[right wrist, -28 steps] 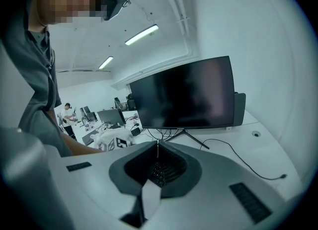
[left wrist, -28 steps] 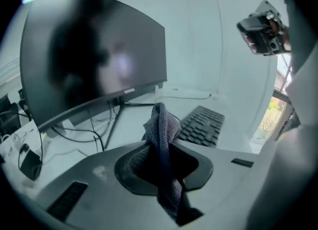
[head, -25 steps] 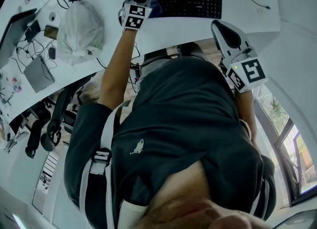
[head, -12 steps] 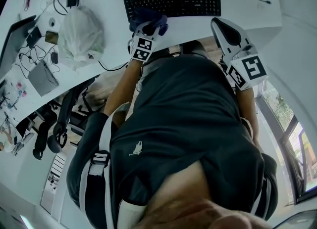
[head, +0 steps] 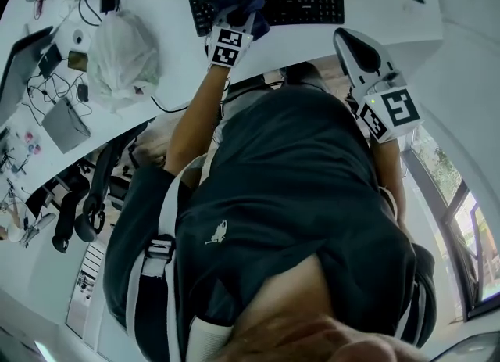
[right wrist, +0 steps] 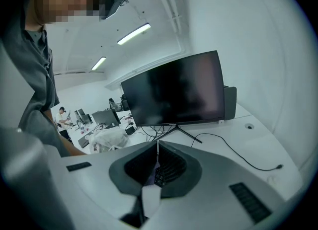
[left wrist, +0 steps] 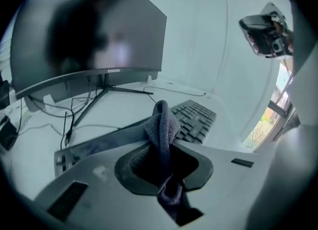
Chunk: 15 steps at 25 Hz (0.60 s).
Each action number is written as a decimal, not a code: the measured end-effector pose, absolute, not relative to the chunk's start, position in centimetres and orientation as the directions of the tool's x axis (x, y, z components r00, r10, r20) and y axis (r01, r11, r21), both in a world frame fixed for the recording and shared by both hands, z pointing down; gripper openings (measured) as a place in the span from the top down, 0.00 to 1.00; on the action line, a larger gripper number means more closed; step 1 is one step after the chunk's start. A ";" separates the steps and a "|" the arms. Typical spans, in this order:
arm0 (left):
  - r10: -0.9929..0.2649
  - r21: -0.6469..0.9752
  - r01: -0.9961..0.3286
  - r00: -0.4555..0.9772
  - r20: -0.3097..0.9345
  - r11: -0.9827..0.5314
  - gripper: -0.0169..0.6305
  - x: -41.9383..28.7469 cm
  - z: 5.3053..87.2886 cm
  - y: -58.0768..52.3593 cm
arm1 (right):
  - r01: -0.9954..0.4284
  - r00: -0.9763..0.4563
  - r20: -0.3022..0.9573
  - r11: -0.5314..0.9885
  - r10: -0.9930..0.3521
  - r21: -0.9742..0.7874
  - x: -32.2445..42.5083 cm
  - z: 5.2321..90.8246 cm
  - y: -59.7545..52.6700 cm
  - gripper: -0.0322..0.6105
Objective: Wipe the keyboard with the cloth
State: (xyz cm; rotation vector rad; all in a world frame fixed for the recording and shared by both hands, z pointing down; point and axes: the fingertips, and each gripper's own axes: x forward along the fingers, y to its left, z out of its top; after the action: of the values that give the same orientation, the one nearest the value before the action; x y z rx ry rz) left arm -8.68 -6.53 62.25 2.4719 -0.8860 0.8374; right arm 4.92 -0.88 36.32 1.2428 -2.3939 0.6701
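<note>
The black keyboard point(head: 301, 2) lies at the far side of the white desk point(head: 391, 16). A dark blue cloth point(head: 248, 2) rests on its left part, and my left gripper point(head: 239, 13) is shut on that cloth. In the left gripper view the cloth point(left wrist: 164, 119) bunches up between the closed jaws of the left gripper point(left wrist: 160, 147), with the keyboard point(left wrist: 198, 117) just beyond. My right gripper point(head: 344, 38) hovers near the desk's front edge, right of the torso. Its jaws meet in the right gripper view point(right wrist: 157, 150), with nothing between them.
A curved monitor point(left wrist: 89, 35) stands behind the keyboard, cables trailing from its stand. A white plastic bag point(head: 121, 48), a small grey box point(head: 64, 126) and tangled wires point(head: 47, 55) lie on the desk's left. Office chairs point(head: 78, 204) stand below the desk edge.
My left gripper with the cloth drew back from the keyboard's left end toward the desk's front edge, then went forward onto the keyboard's left part. The right gripper stayed put.
</note>
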 end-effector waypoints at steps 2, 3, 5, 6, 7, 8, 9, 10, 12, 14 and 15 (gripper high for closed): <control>-0.415 0.187 -0.666 0.634 0.653 -0.722 0.91 -8.6 62.6 -2.8 | -0.840 -0.536 0.517 0.484 -0.668 -0.245 5.7 36.6 -1.1 0.93; -0.392 0.201 -0.655 0.639 0.661 -0.729 0.91 -8.6 62.7 -1.3 | -0.842 -0.533 0.518 0.479 -0.669 -0.247 6.0 36.7 -1.2 0.93; -0.367 0.205 -0.634 0.648 0.667 -0.746 0.91 -8.3 62.3 -0.3 | -0.842 -0.534 0.516 0.478 -0.669 -0.252 6.1 36.8 -1.3 0.93; -0.378 0.190 -0.630 0.650 0.659 -0.753 0.91 -8.2 61.7 -1.1 | -0.839 -0.538 0.513 0.481 -0.668 -0.254 6.0 36.8 -1.4 0.93; -0.402 0.166 -0.633 0.649 0.646 -0.756 0.91 -8.1 61.0 -2.6 | -0.837 -0.542 0.511 0.484 -0.667 -0.256 6.0 36.8 -1.5 0.93; -0.430 0.139 -0.640 0.644 0.633 -0.756 0.91 -8.1 60.3 -4.7 | -0.834 -0.546 0.509 0.487 -0.665 -0.258 5.8 36.8 -1.6 0.93; -0.454 0.113 -0.649 0.635 0.625 -0.752 0.91 -8.1 59.9 -6.9 | -0.833 -0.548 0.510 0.489 -0.663 -0.260 5.7 36.8 -1.6 0.93; -0.470 0.094 -0.658 0.623 0.625 -0.747 0.91 -8.3 59.8 -9.1 | -0.832 -0.550 0.511 0.490 -0.661 -0.262 5.7 36.8 -1.6 0.93; -0.469 0.087 -0.671 0.599 0.648 -0.736 0.91 -8.7 60.5 -12.3 | -0.832 -0.549 0.514 0.489 -0.659 -0.262 5.6 37.0 -1.6 0.93; -0.438 0.126 -0.674 0.598 0.671 -0.728 0.91 -8.8 61.5 -12.6 | -0.836 -0.543 0.516 0.482 -0.663 -0.260 5.9 37.1 -1.4 0.93; -0.423 0.150 -0.671 0.608 0.672 -0.727 0.91 -8.7 61.8 -11.5 | -0.839 -0.539 0.518 0.477 -0.665 -0.260 6.1 37.1 -1.3 0.93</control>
State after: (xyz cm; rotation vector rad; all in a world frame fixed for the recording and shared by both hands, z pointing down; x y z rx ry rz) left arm -8.69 -11.51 61.83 2.4478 -0.8746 0.8778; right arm 6.08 -1.31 37.10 1.2658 -2.3822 0.7032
